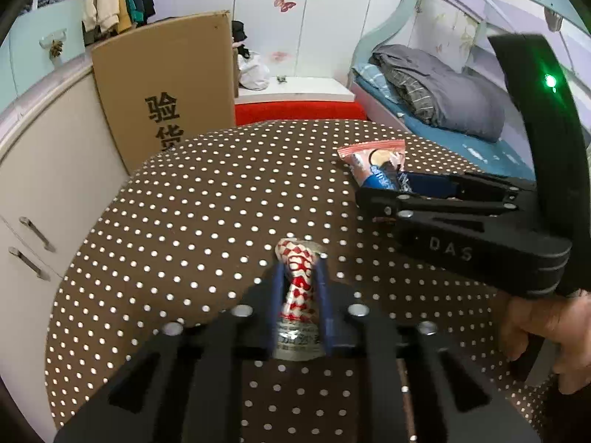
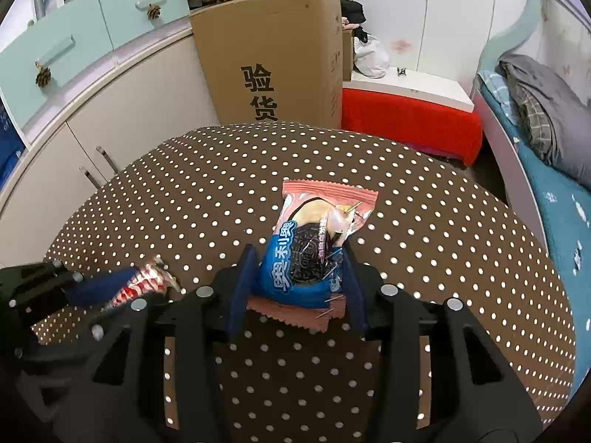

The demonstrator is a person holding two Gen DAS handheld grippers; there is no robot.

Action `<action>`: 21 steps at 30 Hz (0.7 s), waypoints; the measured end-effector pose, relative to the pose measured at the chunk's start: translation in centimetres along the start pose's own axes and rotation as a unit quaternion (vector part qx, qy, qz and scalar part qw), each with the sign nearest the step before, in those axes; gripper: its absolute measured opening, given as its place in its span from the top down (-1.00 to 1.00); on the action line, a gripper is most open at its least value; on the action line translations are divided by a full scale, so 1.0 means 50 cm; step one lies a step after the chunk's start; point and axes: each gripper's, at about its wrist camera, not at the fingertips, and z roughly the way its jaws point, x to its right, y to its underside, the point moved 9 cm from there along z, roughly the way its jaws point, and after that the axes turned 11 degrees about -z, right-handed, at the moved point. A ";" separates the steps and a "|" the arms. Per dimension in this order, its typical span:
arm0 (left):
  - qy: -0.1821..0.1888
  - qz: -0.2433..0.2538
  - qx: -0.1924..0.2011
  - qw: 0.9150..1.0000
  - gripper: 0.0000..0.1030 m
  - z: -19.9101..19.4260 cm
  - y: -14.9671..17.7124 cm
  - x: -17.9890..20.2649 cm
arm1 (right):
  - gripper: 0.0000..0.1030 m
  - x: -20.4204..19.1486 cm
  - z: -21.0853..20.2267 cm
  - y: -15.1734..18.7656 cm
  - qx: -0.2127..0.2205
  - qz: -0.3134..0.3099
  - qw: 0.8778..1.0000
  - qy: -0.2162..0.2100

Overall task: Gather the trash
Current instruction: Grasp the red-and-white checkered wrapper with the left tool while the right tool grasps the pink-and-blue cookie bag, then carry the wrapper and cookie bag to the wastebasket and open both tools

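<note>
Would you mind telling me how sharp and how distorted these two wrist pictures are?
Left wrist view: strong fisheye bending, dark corners, green lamp glare, red-and-white checked wrapper slightly soft. Right wrist view: same bending, pink-and-blue cookie packet sharp, brown polka-dot tablecloth evenly lit.

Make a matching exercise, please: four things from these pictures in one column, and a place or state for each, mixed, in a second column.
1. red-and-white wrapper
2. cookie packet
3. cardboard box
4. grey blanket

A. stands behind the dotted table
B. between the left gripper fingers
C. lies on the bed
D. between the right gripper fingers

Pairs: 1-B, 2-D, 3-A, 4-C
</note>
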 end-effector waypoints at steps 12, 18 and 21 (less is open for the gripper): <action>0.033 -0.012 0.057 0.998 0.80 -0.054 -0.006 0.047 | 0.17 0.085 -0.145 0.005 0.076 0.039 0.996 -0.040; 0.041 -0.005 0.089 0.995 0.80 -0.112 -0.028 0.139 | 0.17 0.200 -0.269 0.064 0.108 0.052 0.993 -0.021; 0.063 -0.005 0.108 0.992 0.80 -0.142 -0.049 0.216 | 0.17 0.263 -0.317 0.092 0.119 0.064 0.991 -0.005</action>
